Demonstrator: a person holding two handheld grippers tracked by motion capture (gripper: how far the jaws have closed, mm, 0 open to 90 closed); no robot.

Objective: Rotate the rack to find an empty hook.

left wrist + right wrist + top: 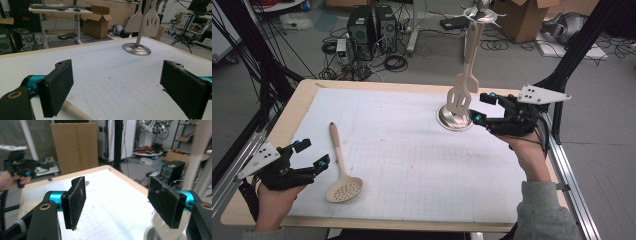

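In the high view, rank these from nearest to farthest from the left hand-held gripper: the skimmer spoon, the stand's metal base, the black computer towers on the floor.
Measured from the left hand-held gripper:
1. Skimmer spoon, on the mat just to its right.
2. Stand's metal base, across the mat near the right hand-held gripper.
3. Black computer towers, on the floor beyond the table's far edge.

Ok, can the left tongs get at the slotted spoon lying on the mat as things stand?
Probably yes. The left tongs are open and sit just beside the slotted spoon, whose handle lies bare on the mat with nothing between them; the handle's end shows right under the near jaw in the left gripper view.
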